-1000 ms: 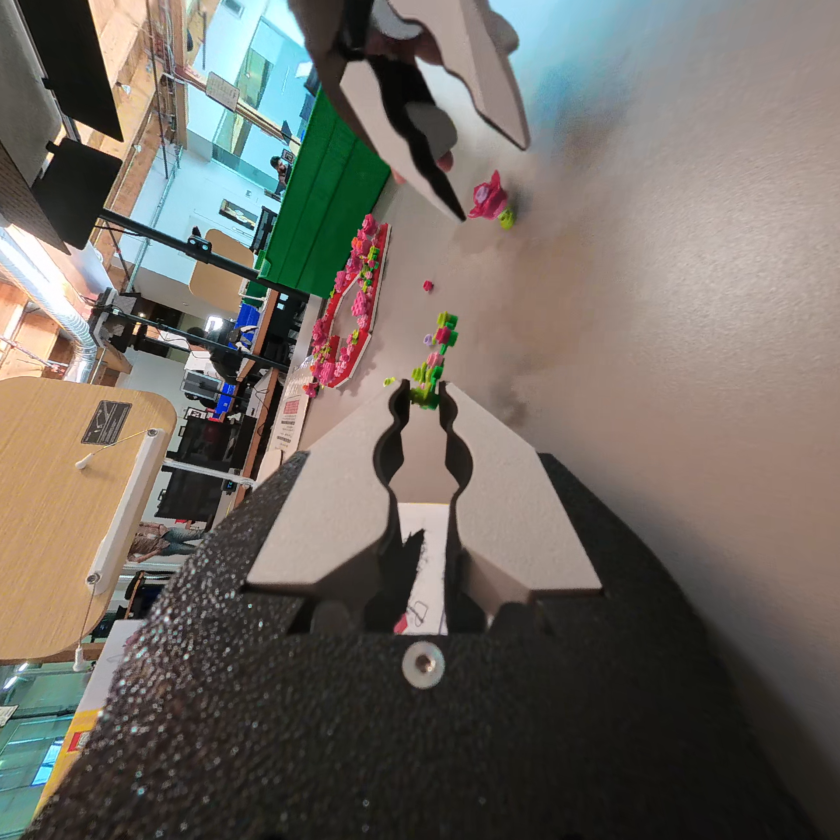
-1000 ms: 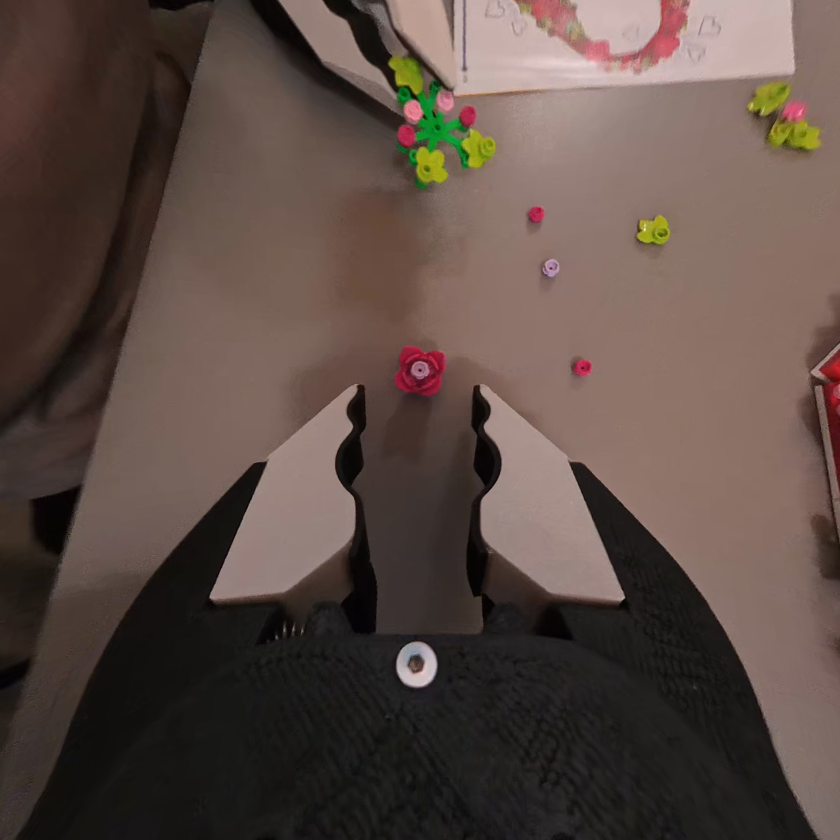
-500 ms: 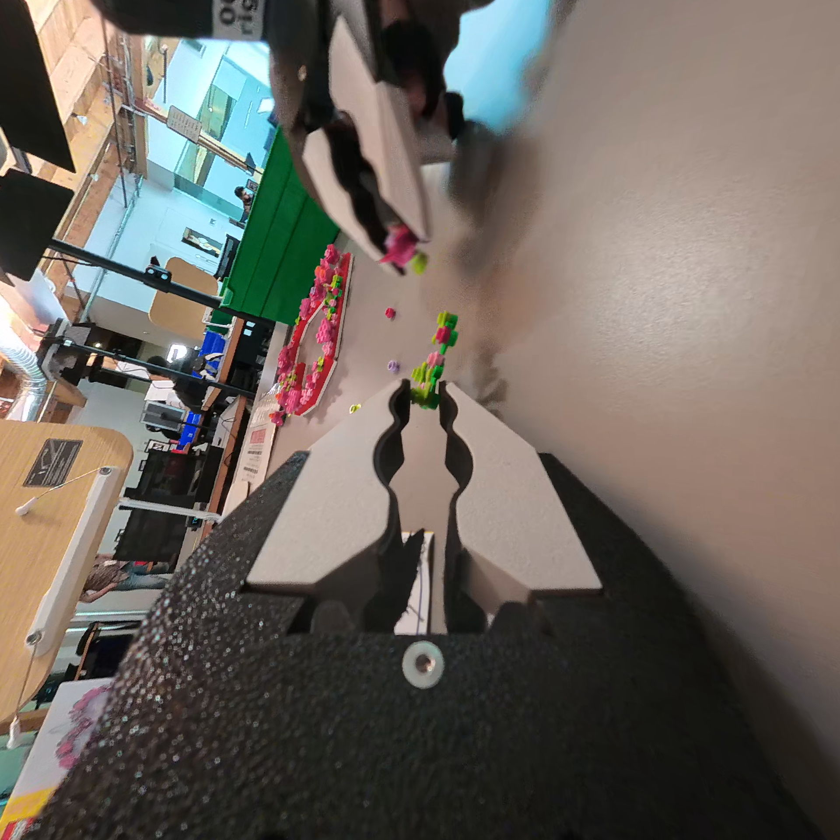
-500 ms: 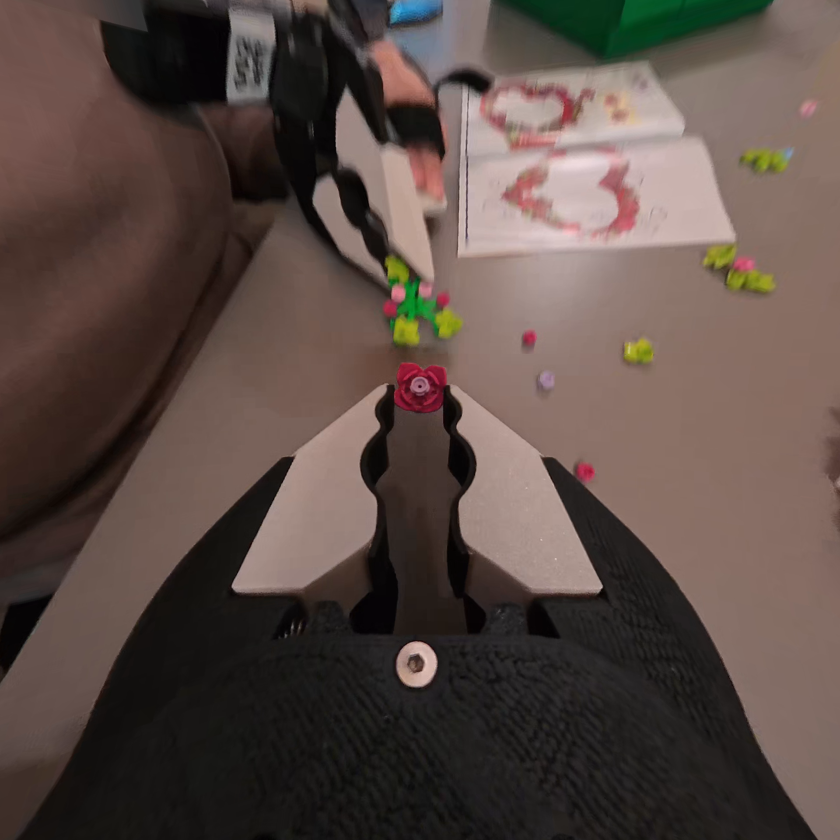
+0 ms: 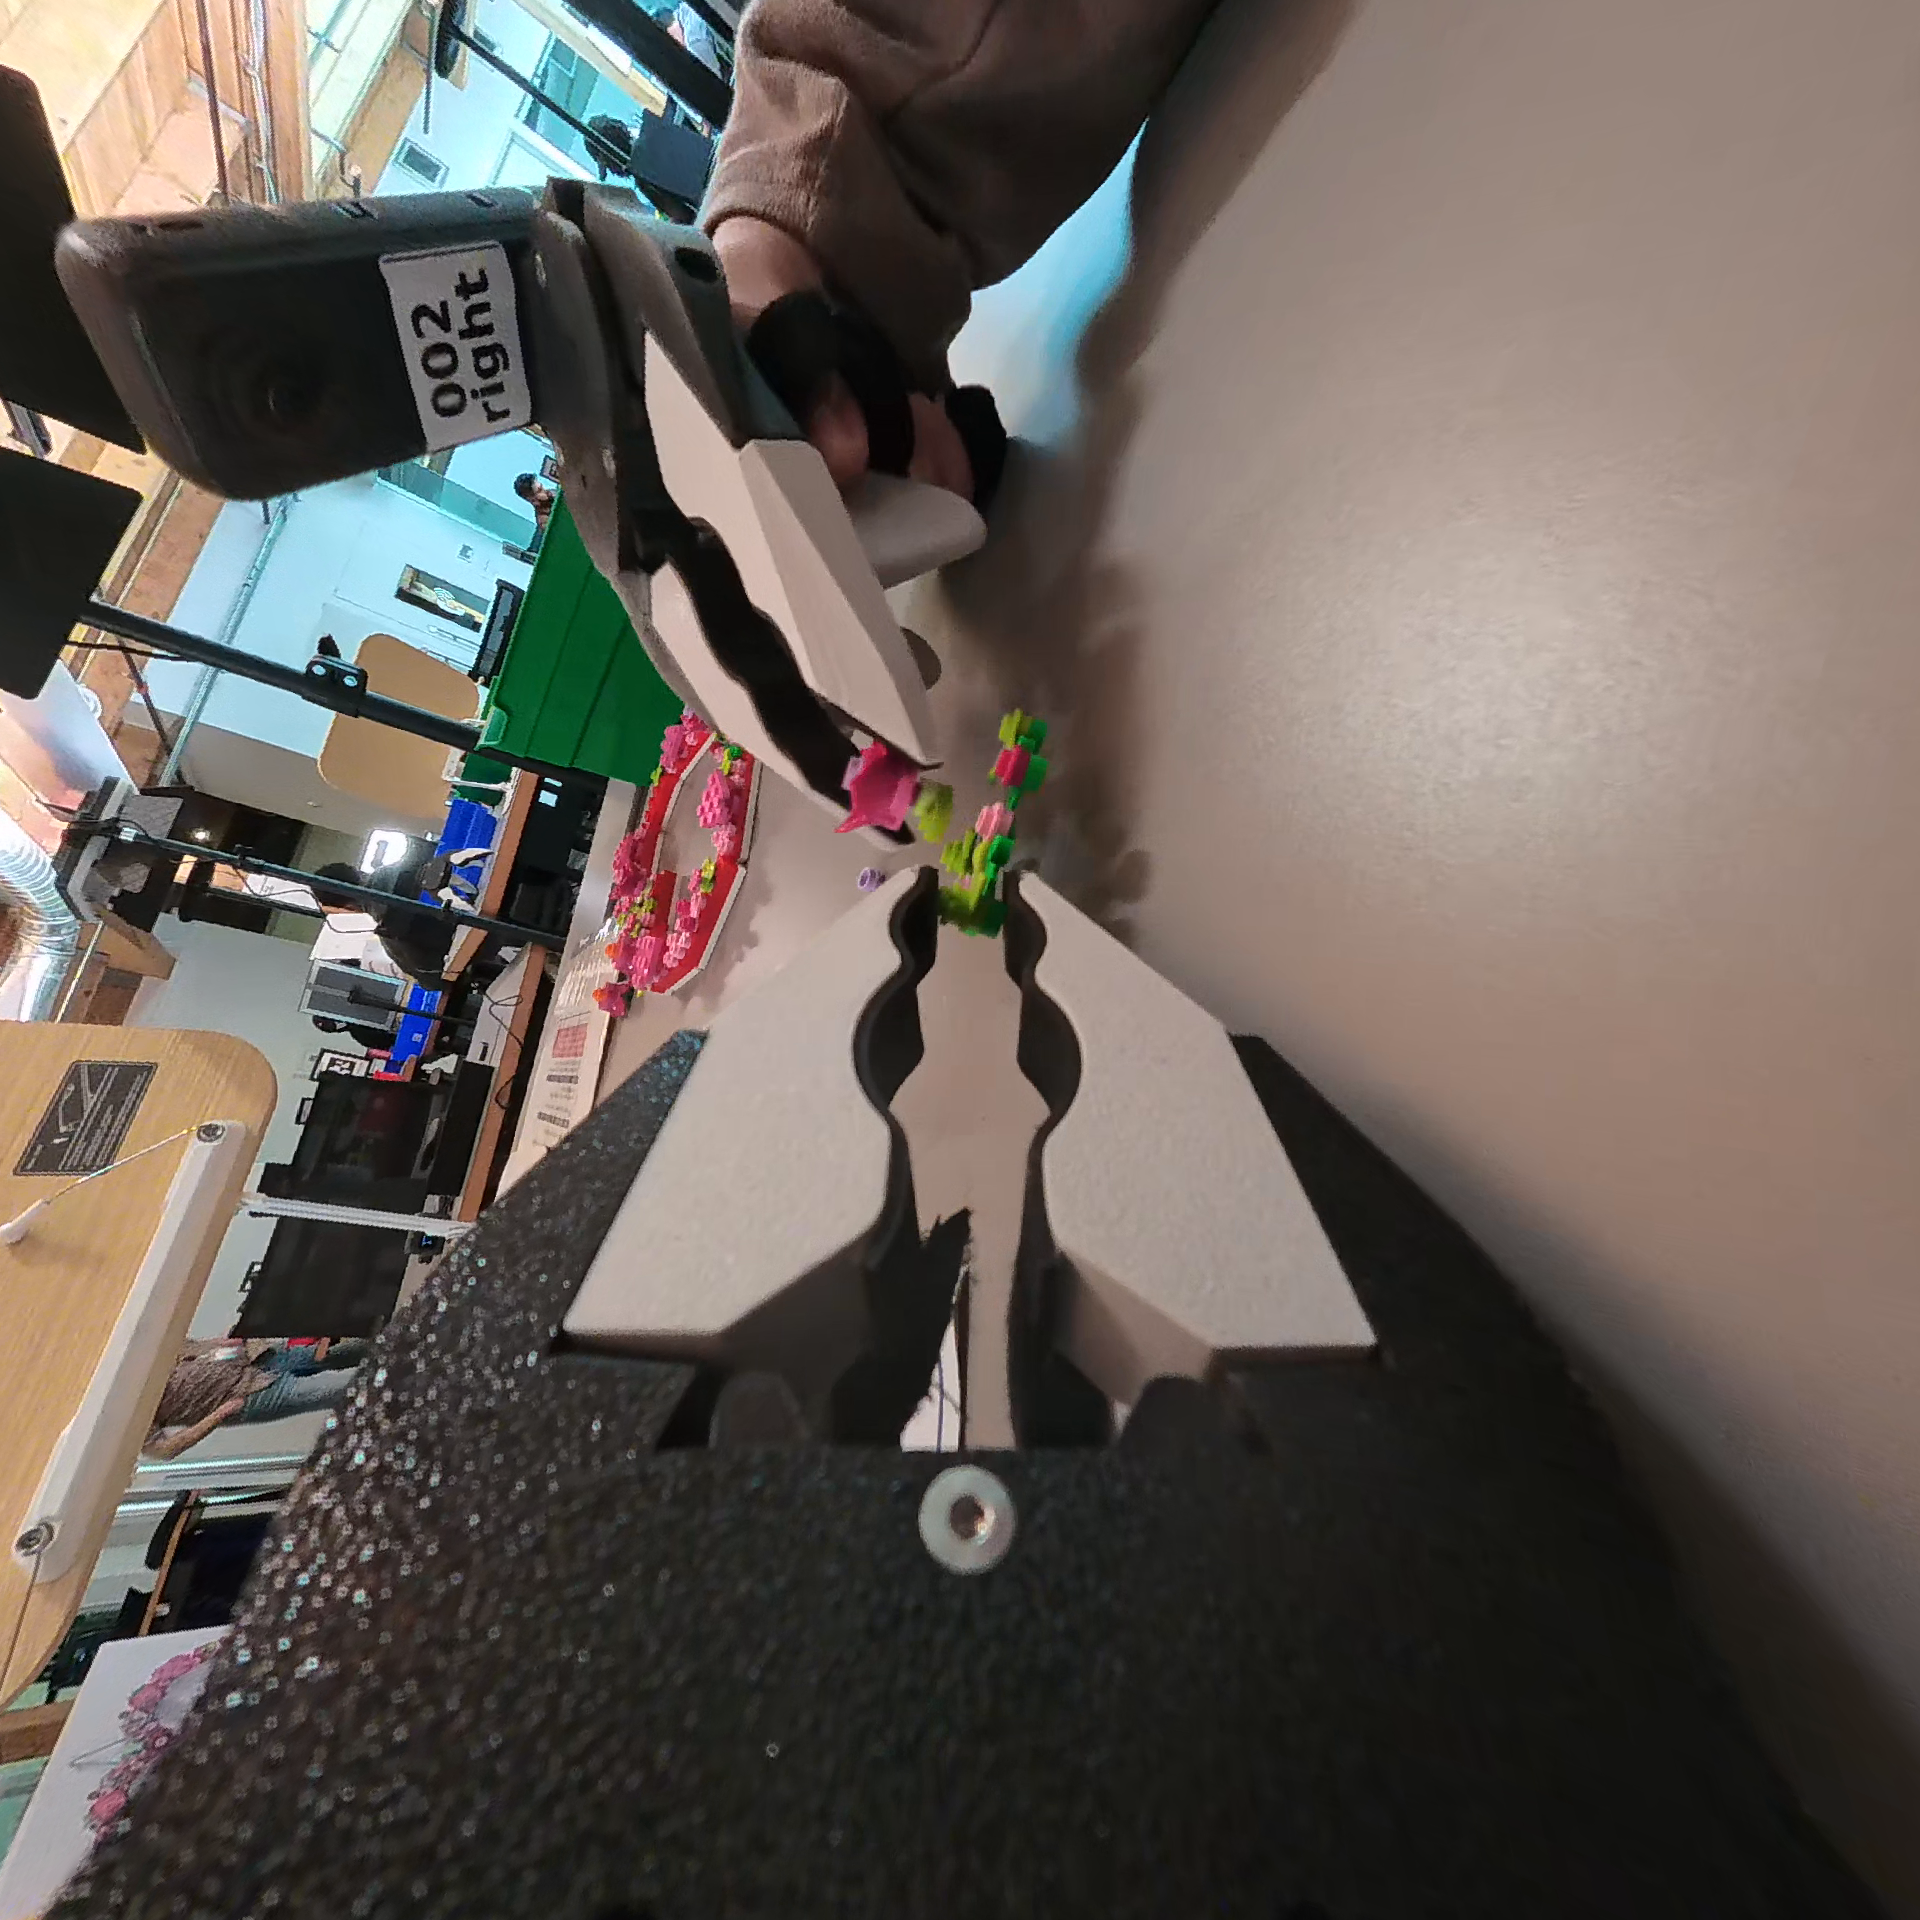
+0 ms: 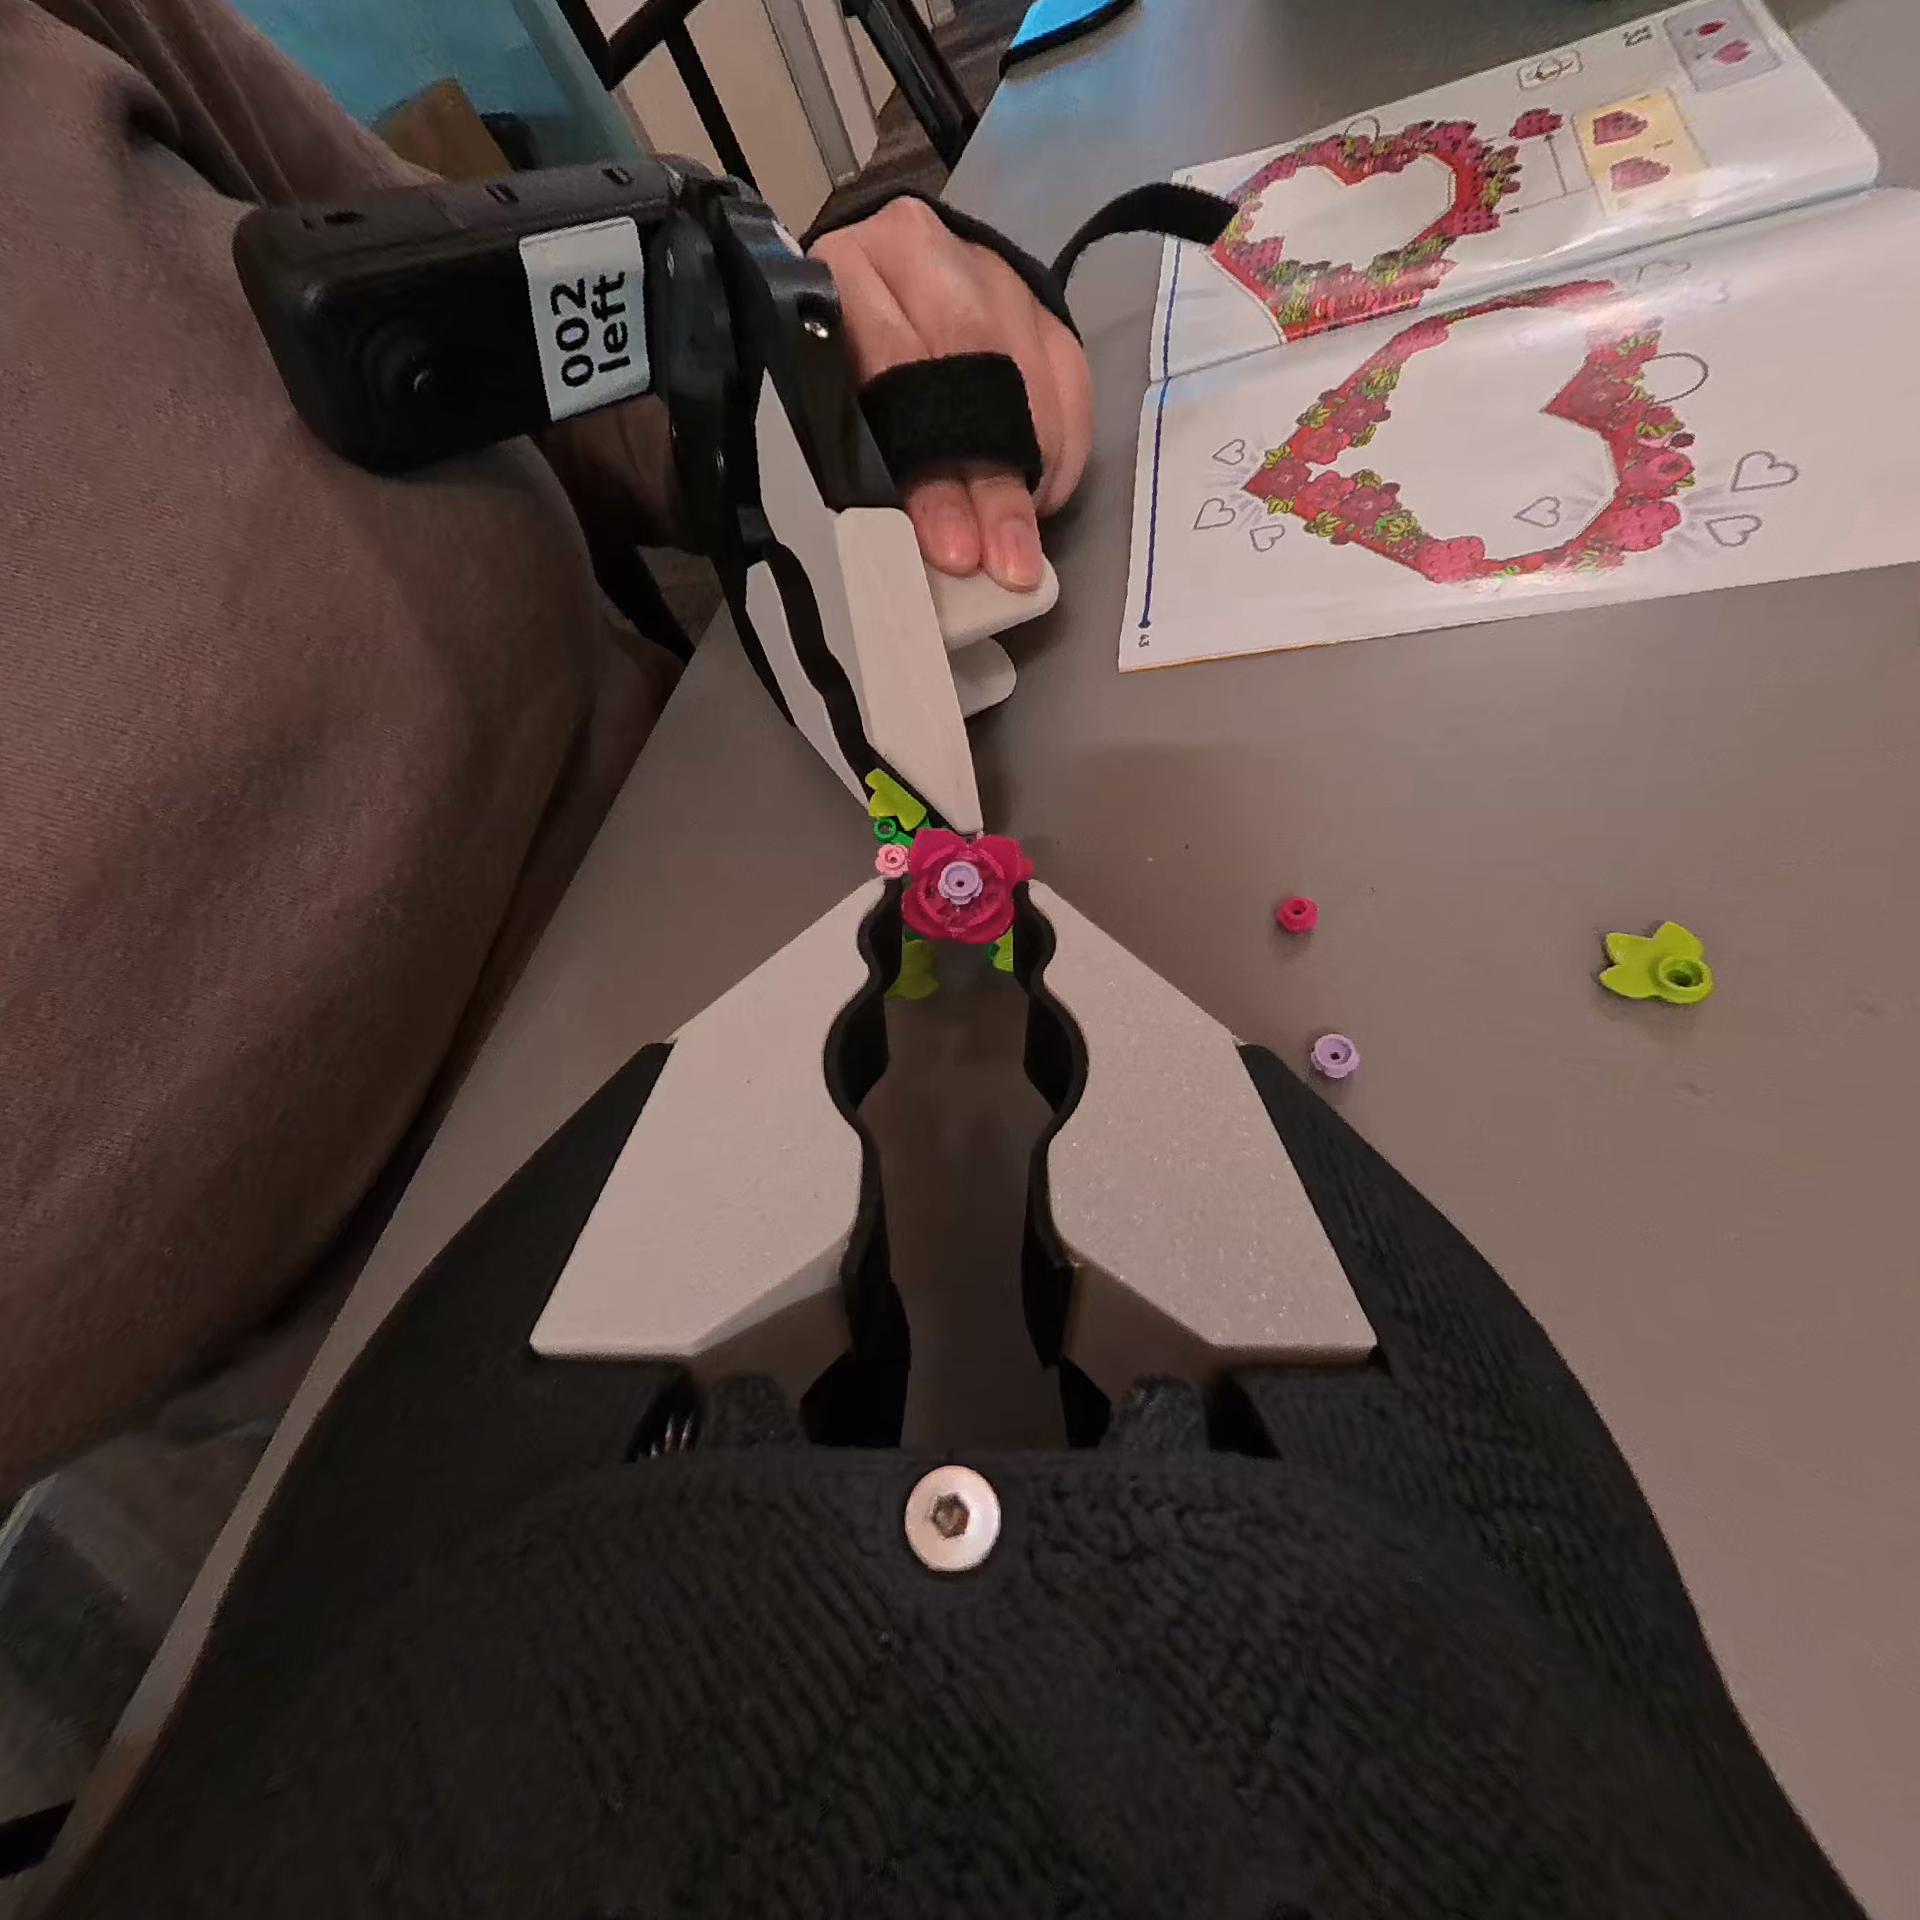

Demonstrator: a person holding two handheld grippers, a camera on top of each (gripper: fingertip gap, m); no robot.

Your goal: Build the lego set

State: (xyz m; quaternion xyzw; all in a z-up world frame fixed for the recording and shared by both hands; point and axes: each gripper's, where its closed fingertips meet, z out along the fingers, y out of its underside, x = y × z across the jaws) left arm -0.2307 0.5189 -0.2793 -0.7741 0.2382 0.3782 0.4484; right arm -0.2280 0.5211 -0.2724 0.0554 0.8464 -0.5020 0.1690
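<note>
My right gripper (image 6: pixel 956 896) is shut on a magenta rose (image 6: pixel 956 883) with a lilac stud in its middle. It holds the rose right against the green flower stem (image 6: pixel 891 798), which has lime leaves and small pink blossoms. My left gripper (image 5: pixel 968 885) is shut on that stem (image 5: pixel 971 906) just above the grey table (image 6: pixel 1455 1143). In the left wrist view the right gripper (image 5: pixel 883 774) comes in from above with the rose (image 5: pixel 878 798) at its tips. In the right wrist view the left gripper (image 6: pixel 935 805) reaches in from the upper left.
An open instruction booklet (image 6: pixel 1507 447) lies at the back right. A magenta stud (image 6: pixel 1296 913), a lilac stud (image 6: pixel 1334 1055) and a lime leaf (image 6: pixel 1657 966) lie loose to the right. A red heart frame with flowers (image 5: pixel 686 862) and a green box (image 5: pixel 582 665) stand farther off. The table edge runs close on the left. Only a small space, under 4 cm, lies between the two pairs of fingers. The lime leaf (image 6: pixel 1657 966) lies around 10 centimeters away from my right fingertips.
My right gripper closed on the rose, lifted it off the table and carried it to the stem. My left gripper kept its hold on the stem.
</note>
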